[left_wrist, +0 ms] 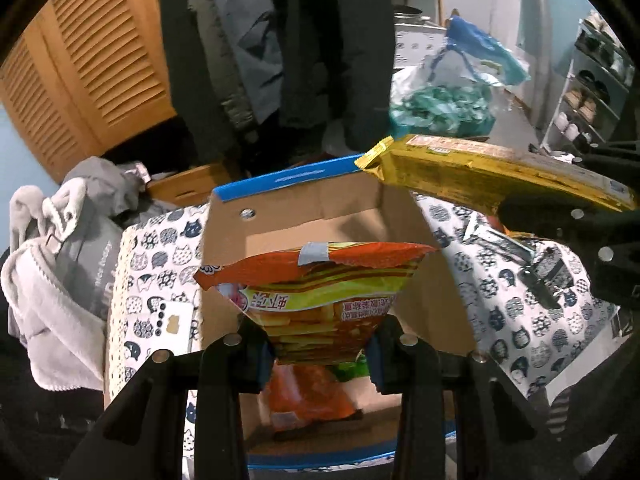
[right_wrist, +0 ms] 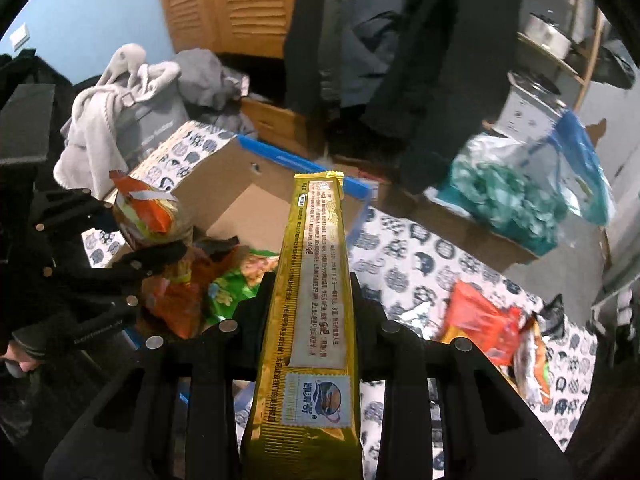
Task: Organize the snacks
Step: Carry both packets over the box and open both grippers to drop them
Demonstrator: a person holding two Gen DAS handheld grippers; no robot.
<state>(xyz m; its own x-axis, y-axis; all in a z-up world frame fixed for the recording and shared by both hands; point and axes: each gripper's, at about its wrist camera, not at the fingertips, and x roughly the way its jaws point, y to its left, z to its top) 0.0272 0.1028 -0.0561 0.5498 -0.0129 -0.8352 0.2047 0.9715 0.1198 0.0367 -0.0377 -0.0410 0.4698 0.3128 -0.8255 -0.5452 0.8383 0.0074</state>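
Observation:
My left gripper (left_wrist: 320,344) is shut on an orange and yellow chip bag (left_wrist: 320,292) and holds it over the open cardboard box (left_wrist: 280,220) with a blue rim. Other snack packets, orange (left_wrist: 312,396) and green (right_wrist: 236,284), lie in the box. My right gripper (right_wrist: 312,300) is shut on a long yellow snack packet (right_wrist: 316,280) that points toward the box's far right corner. In the left wrist view the packet (left_wrist: 480,168) and right gripper (left_wrist: 592,236) come in from the right. In the right wrist view the left gripper (right_wrist: 132,248) holds its bag (right_wrist: 148,212) at the left.
The box sits on a cat-print cloth (right_wrist: 420,260). More snack packets, red (right_wrist: 484,324) and silver (left_wrist: 516,256), lie on the cloth to the right. A bag of teal wrapped items (right_wrist: 508,196) stands behind. Grey clothes (left_wrist: 60,248) lie at the left; a louvered wooden door (left_wrist: 92,68) is behind.

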